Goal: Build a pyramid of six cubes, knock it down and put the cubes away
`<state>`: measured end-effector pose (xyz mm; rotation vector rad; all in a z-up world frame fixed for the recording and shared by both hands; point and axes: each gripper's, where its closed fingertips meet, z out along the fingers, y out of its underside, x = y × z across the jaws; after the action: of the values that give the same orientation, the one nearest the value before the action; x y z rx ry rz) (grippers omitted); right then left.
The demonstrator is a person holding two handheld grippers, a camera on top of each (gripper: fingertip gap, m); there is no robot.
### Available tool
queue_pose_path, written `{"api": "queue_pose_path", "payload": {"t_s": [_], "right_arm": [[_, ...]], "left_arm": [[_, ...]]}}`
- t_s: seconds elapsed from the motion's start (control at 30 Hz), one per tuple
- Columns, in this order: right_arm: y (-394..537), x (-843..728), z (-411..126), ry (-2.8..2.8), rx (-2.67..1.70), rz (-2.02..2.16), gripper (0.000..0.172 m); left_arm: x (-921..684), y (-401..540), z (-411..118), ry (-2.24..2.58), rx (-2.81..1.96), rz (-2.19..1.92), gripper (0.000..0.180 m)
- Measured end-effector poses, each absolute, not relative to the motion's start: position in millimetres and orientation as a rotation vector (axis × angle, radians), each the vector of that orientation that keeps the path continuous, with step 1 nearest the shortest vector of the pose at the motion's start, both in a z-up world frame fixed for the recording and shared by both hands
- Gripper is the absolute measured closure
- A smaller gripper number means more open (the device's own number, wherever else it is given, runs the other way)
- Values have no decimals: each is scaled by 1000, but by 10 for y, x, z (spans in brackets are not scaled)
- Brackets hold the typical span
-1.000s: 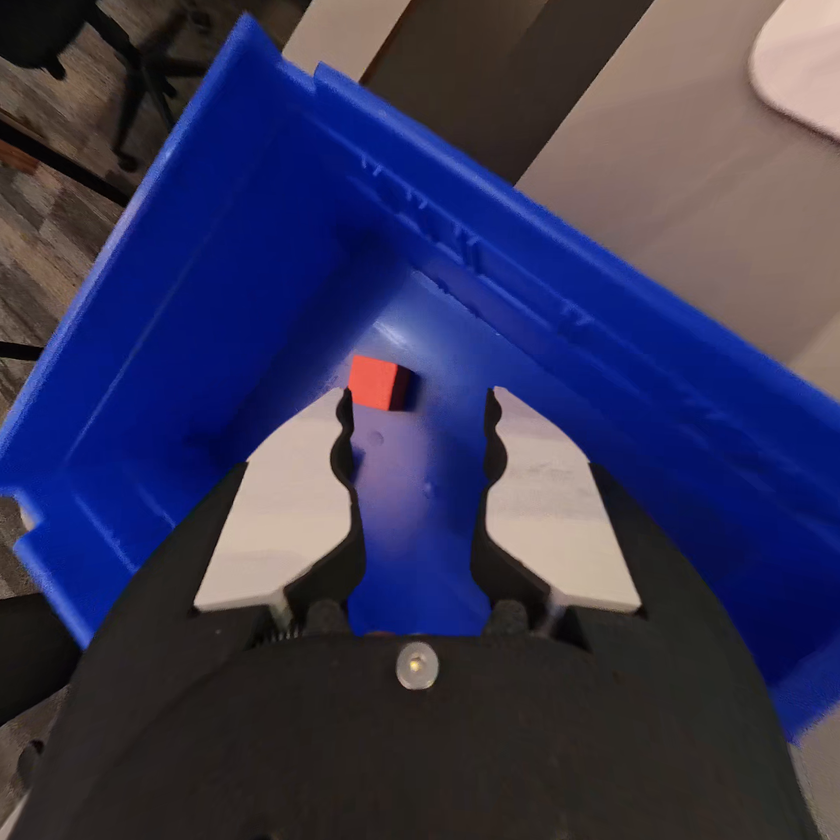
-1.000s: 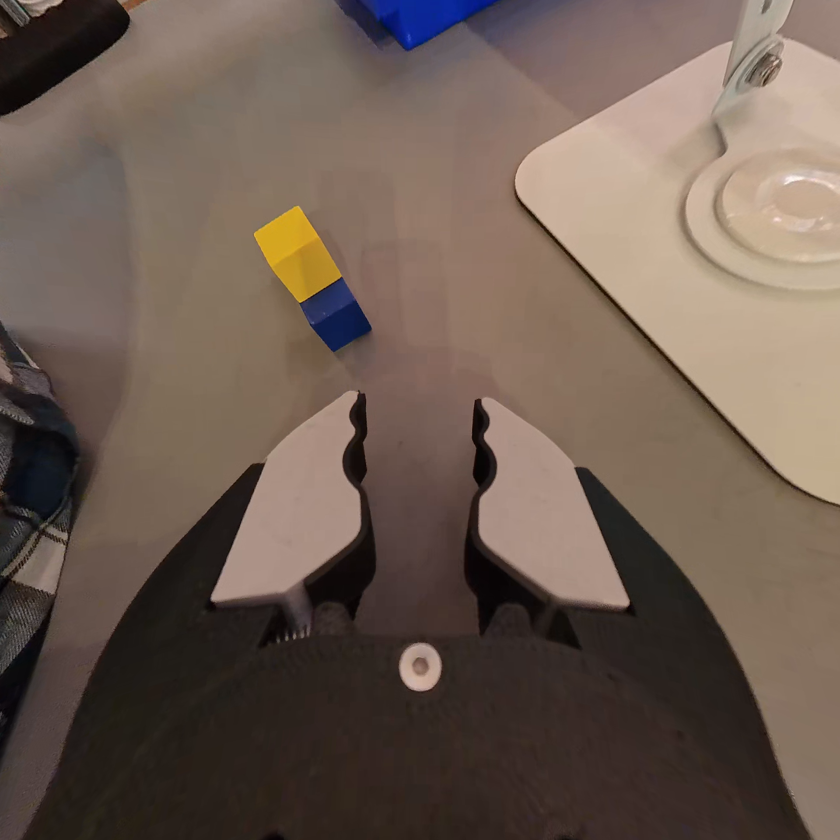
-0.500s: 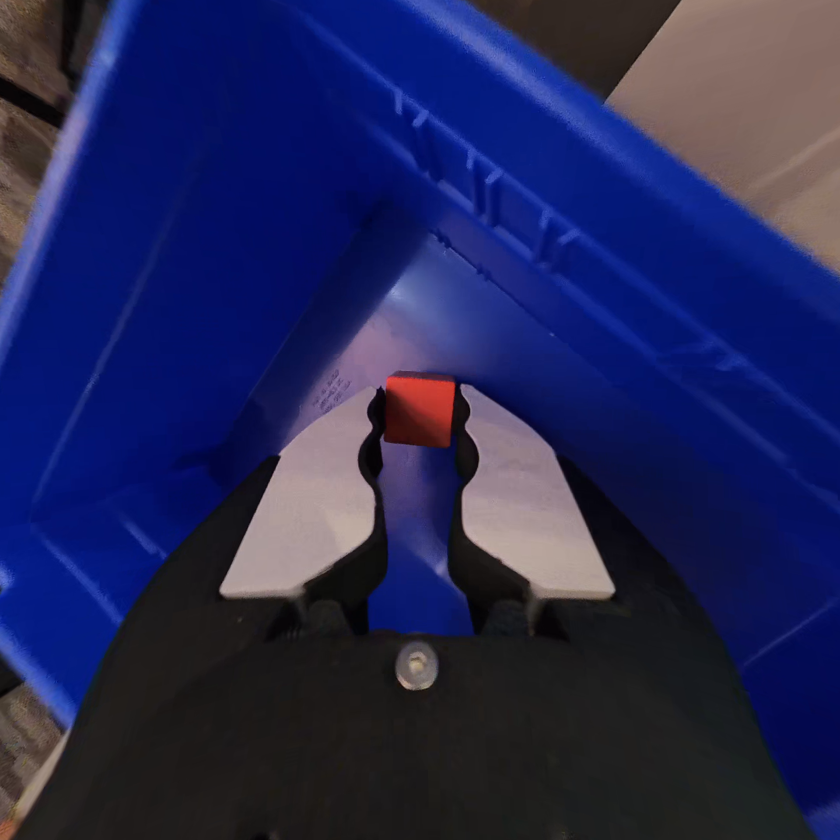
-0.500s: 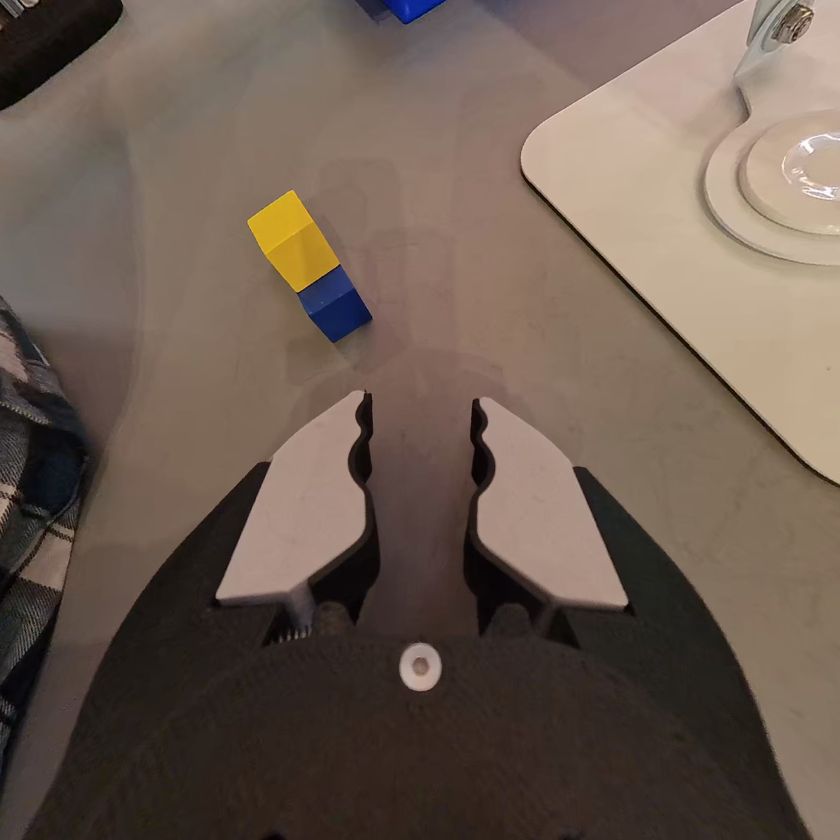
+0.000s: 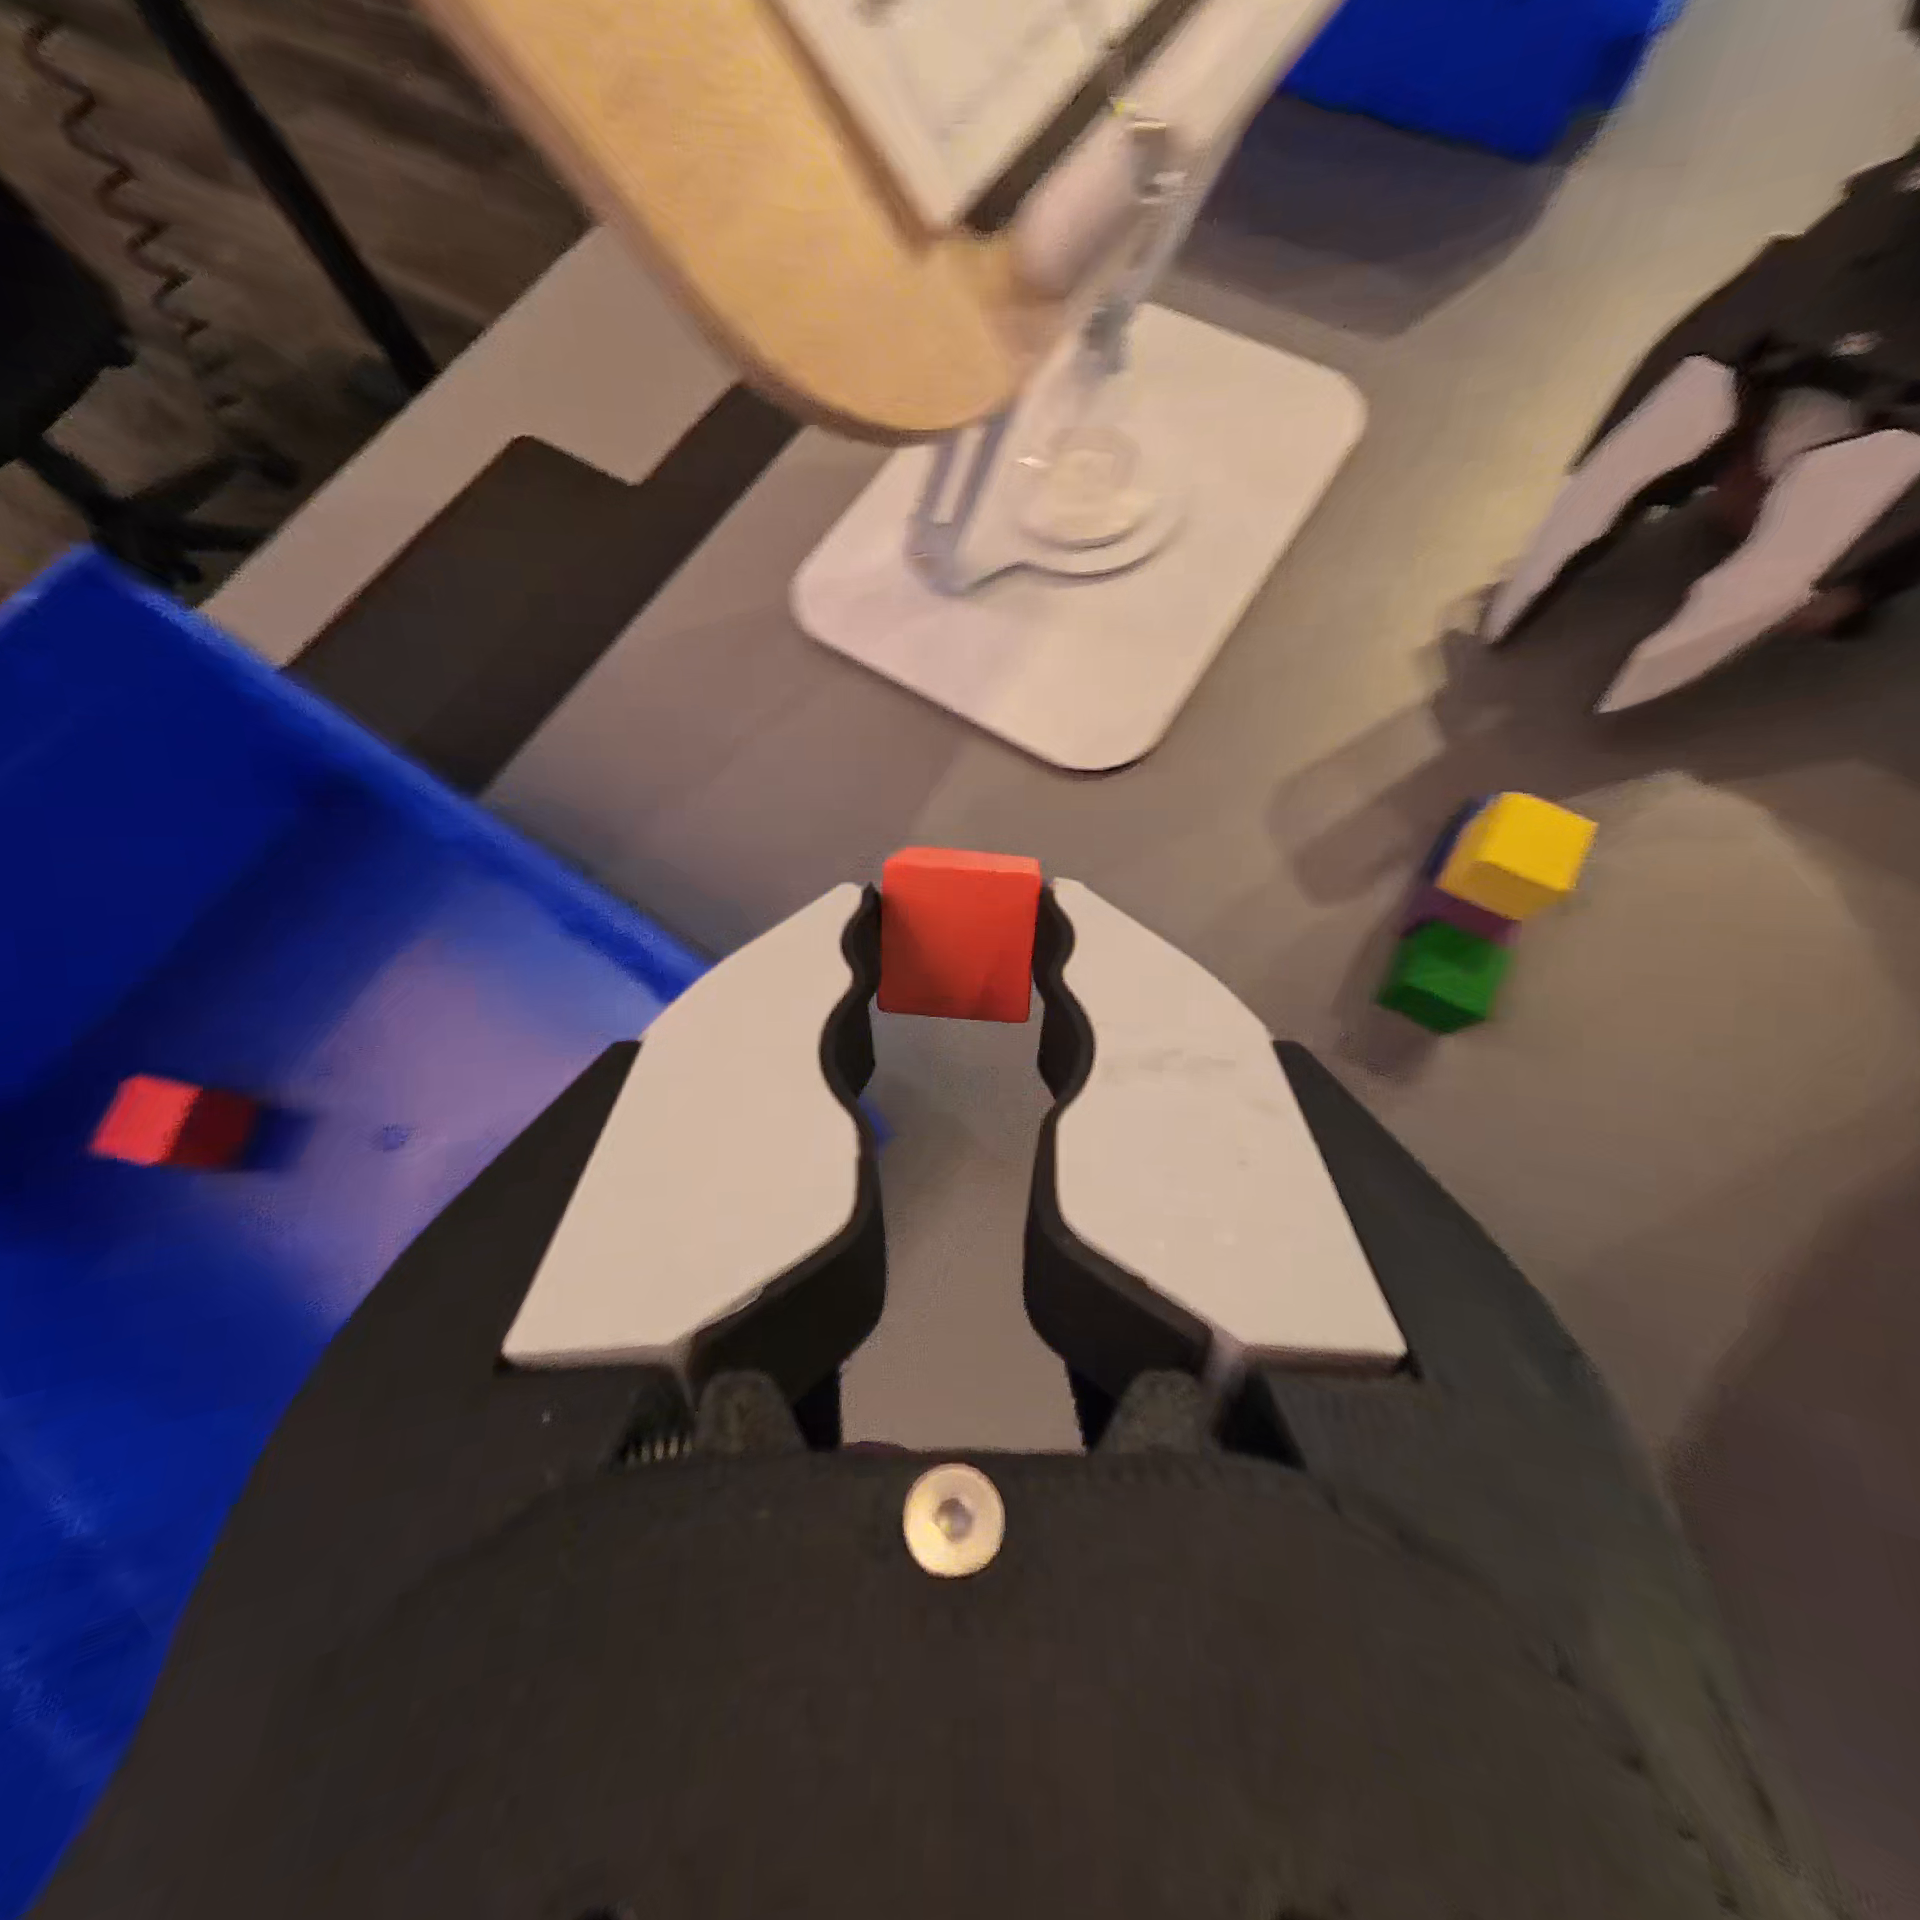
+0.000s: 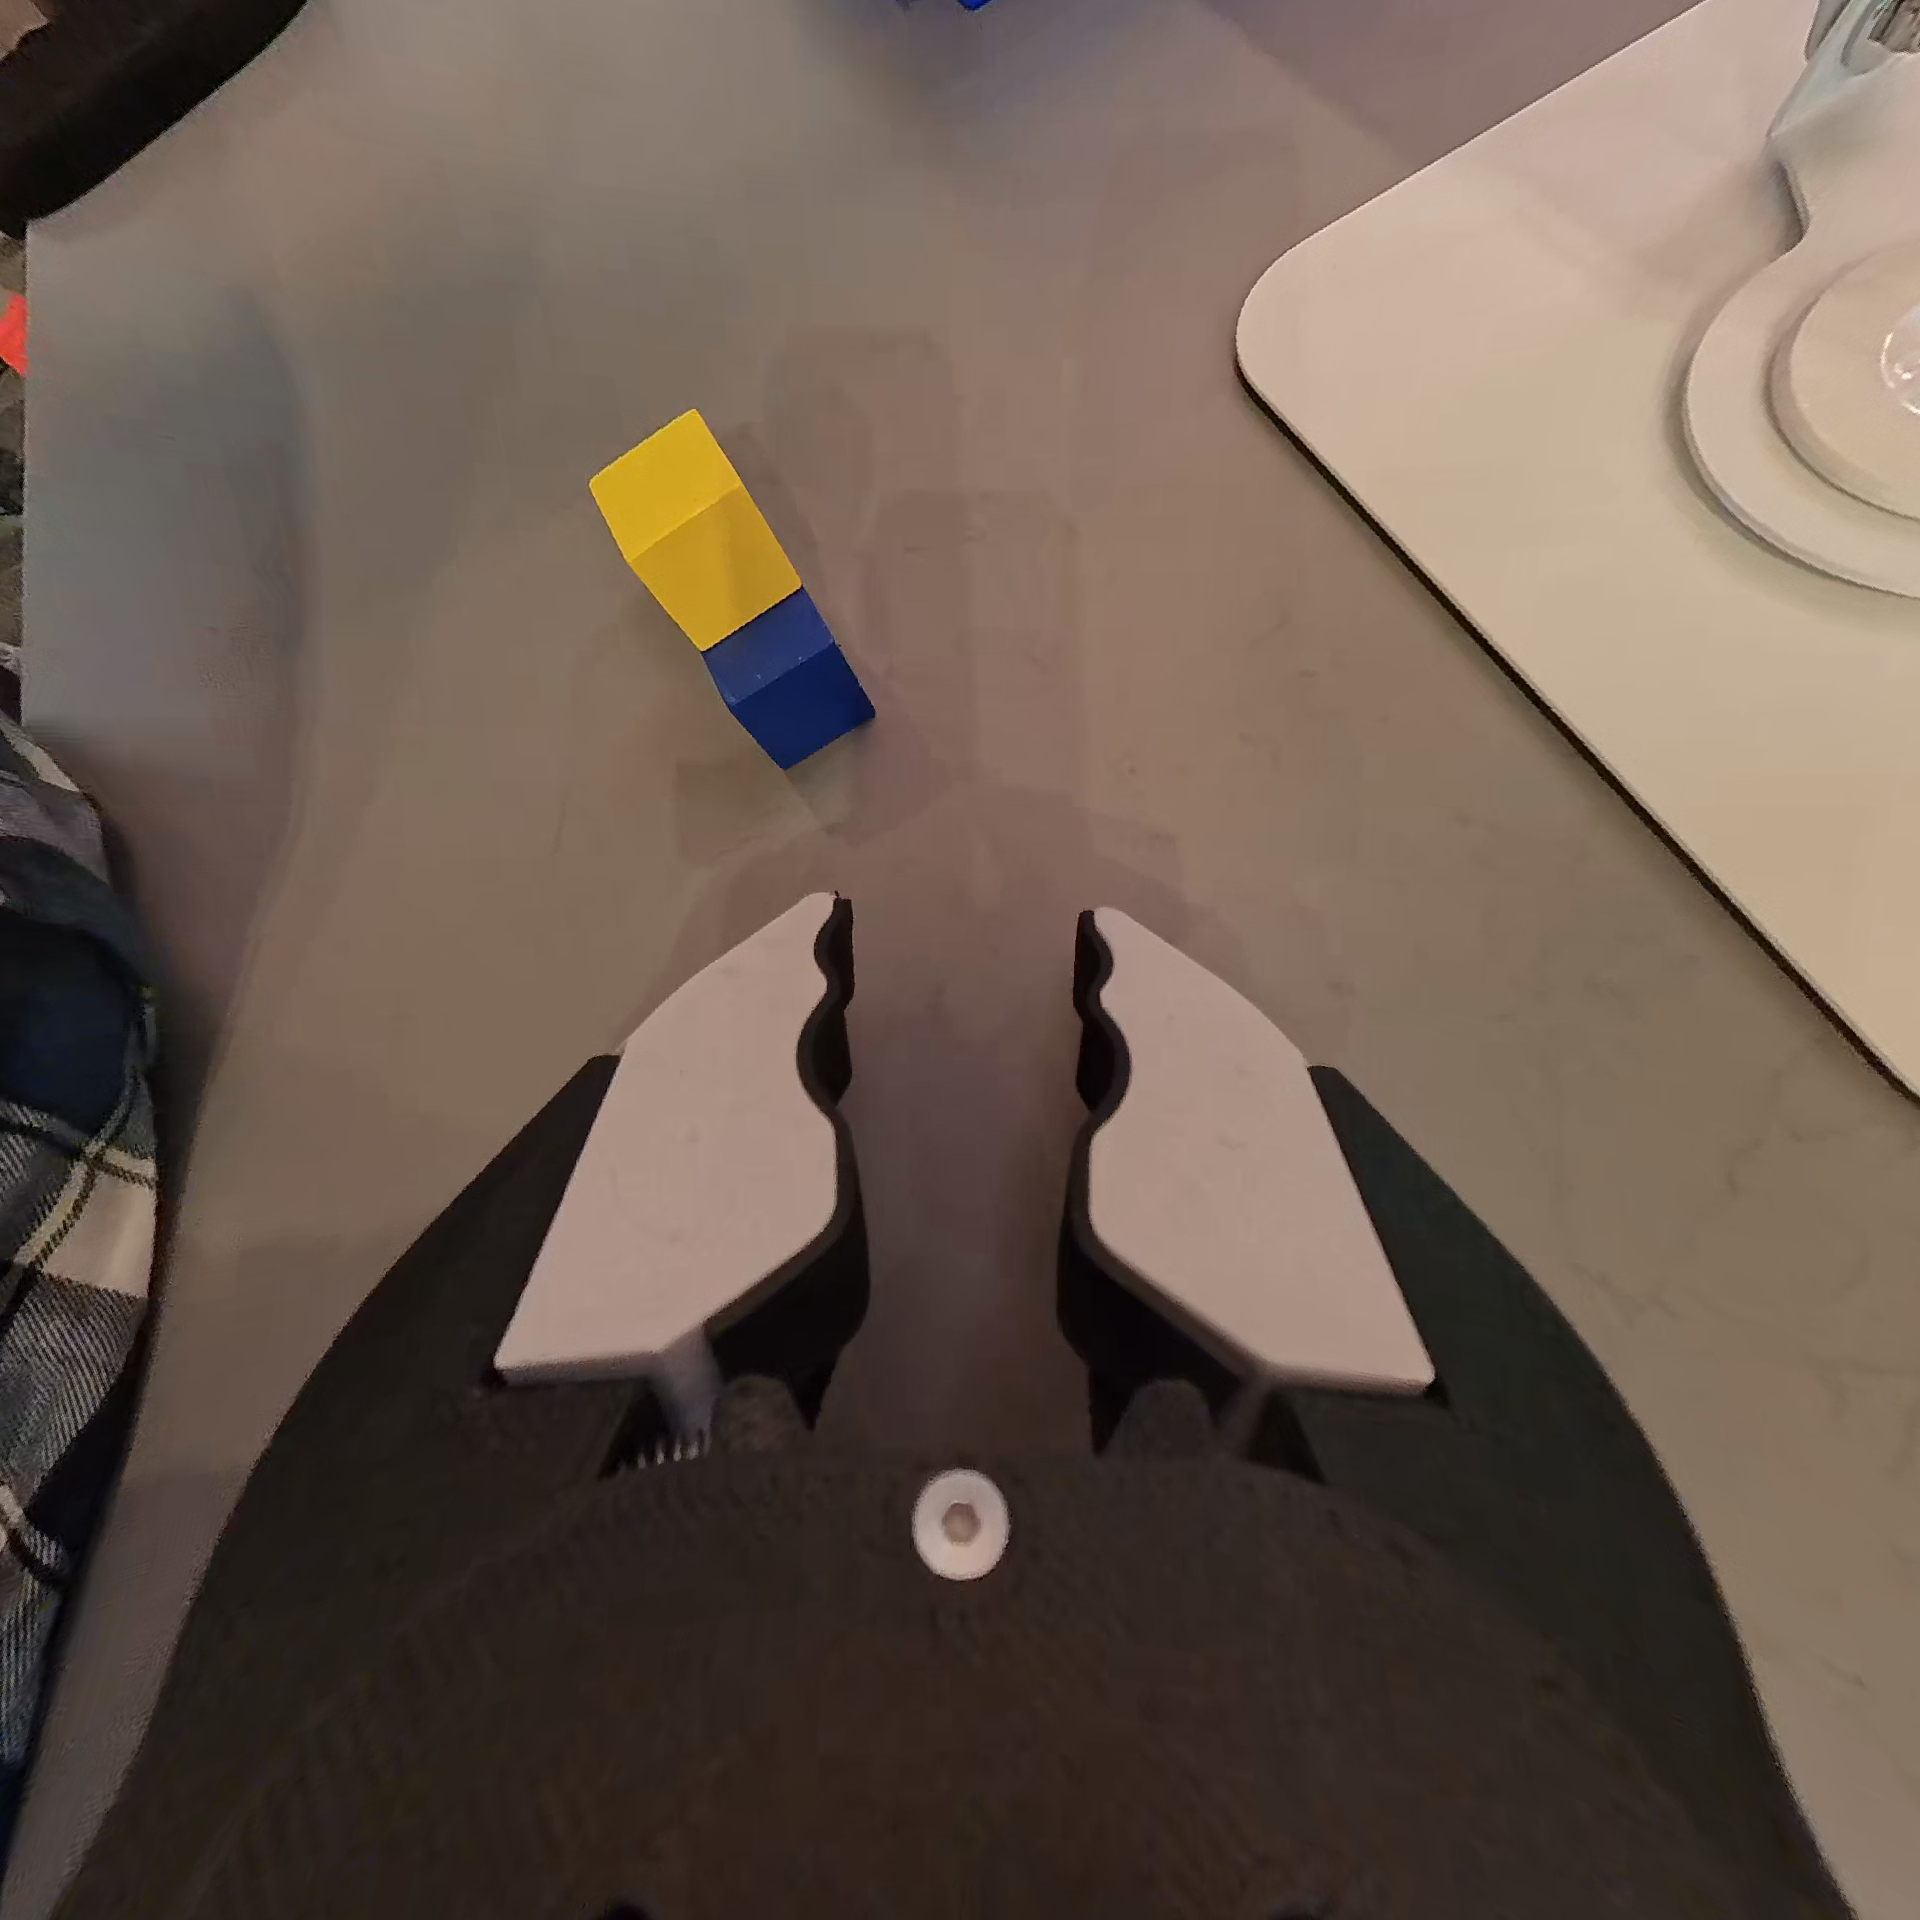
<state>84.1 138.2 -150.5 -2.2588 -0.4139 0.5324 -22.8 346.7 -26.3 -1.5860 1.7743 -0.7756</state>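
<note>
Left wrist view, left to right:
- Blue bin, left edge to lower left of frame; blurred; one red cube lies on its floor at mid-left
- Left hand-held gripper, lower centre; both pads pressed on the sides of a second red cube gripped at the fingertips, above the grey table, just right of the bin's rim
- Pale wooden board, upper centre, blurred
- White stand base, upper centre right, carrying a clear upright post
- Cluster of cubes on the table, right of centre: yellow cube on top, purple cube just below it, green cube lowest in frame, touching one another; a sliver of blue shows behind the yellow one
- Right hand-held gripper, upper right, pale fingers apart, nothing between them, pointing down towards the cluster
- Another blue bin, top right, blurred

Right wrist view, left to right:
- Plaid cloth, left edge
- Yellow cube on top of a blue cube, upper left of centre, ahead and left of the fingertips
- Right hand-held gripper, lower centre: jaws open, bare table between the pads
- White stand base, upper right corner
</note>
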Motion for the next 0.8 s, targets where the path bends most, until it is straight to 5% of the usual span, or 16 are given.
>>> {"api": "queue_pose_path", "payload": {"t_s": [0.03, 0.33, 0.8], "right_arm": [[1377, 845, -1509, -415, -2259, 532, 131], [1331, 900, -1525, -415, -2259, 524, 132], [1228, 940, -1484, -434, -2262, 513, 132]], "left_arm": [[-209, 3299, -316, 1781, -1577, -810, 153], [-82, 2269, -845, 1891, -1520, -1050, 153], [-32, 1909, -1255, 1891, -1521, -1100, 153]]}}
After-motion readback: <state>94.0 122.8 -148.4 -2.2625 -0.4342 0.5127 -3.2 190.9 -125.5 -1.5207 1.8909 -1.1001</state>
